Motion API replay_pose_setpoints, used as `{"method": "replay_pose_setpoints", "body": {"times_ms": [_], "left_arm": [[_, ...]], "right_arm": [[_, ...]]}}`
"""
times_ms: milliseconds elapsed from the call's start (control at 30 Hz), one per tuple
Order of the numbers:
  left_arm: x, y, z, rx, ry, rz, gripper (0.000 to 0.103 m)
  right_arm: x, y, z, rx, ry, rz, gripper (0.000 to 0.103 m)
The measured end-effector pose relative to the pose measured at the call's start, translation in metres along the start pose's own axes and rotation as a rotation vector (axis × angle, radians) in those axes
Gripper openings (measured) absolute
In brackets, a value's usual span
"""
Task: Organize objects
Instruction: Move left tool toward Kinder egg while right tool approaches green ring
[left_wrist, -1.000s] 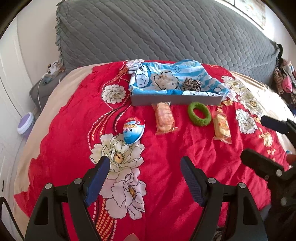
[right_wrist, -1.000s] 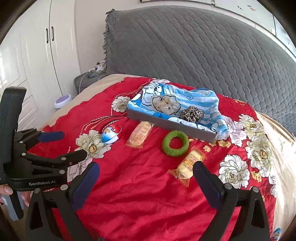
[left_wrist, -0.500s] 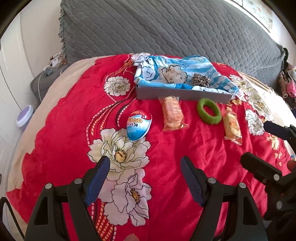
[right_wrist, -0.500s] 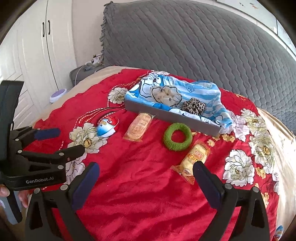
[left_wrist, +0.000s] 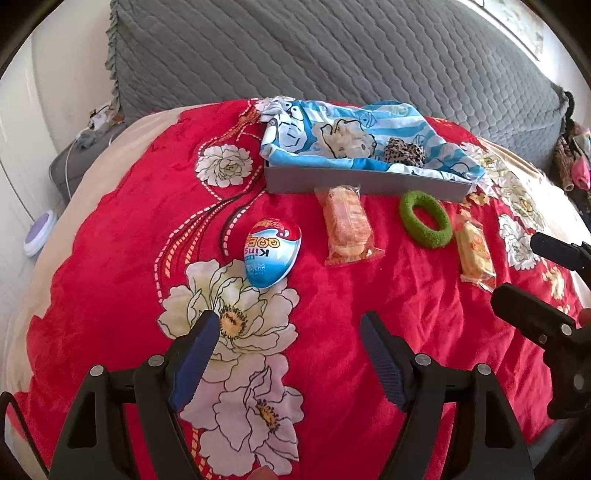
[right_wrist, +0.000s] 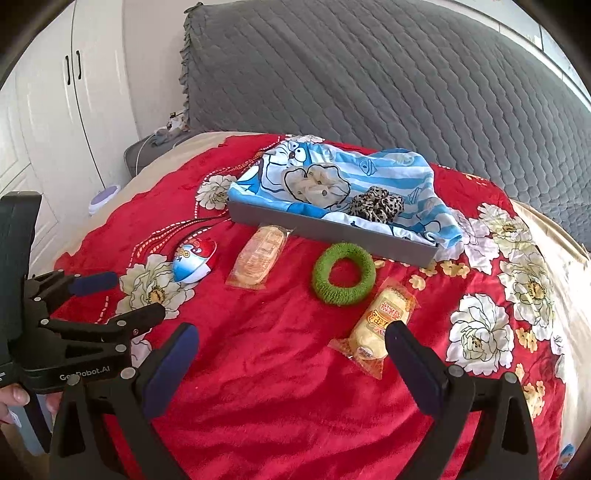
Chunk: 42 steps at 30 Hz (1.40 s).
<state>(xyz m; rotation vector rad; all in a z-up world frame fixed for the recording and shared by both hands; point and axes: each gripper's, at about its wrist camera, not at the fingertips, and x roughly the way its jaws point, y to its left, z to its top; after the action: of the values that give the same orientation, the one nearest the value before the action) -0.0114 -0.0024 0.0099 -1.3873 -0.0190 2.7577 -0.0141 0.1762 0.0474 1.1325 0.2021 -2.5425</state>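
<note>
On the red floral bedspread (left_wrist: 369, 295), red-and-blue foil egg (left_wrist: 272, 253) lettered "King"; "GenRobot.AI" on left hand-held gripper (right_wrist: 125, 297), fingers apart; right hand-held gripper (right_wrist: 291, 347) likewise spread, empty.

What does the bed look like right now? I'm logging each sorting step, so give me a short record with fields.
surface: red floral blanket
container: gray tray, lined with blue cartoon cloth
in tray: leopard scrunchie, cream scrunchie
outside tray: egg-shaped toy, orange snack packet, green ring, yellow snack packet
left gripper: open, empty
right gripper: open, empty
</note>
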Motion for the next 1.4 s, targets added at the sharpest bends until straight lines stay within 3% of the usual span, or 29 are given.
{"method": "replay_pose_setpoints", "body": {"times_ms": [1400], "left_arm": [[0.051,0.02,0.031,-0.035,0.019,-0.021,0.079]], "right_arm": [[0.064,-0.002,0.02,-0.033,0.057,0.0,0.102]]}}
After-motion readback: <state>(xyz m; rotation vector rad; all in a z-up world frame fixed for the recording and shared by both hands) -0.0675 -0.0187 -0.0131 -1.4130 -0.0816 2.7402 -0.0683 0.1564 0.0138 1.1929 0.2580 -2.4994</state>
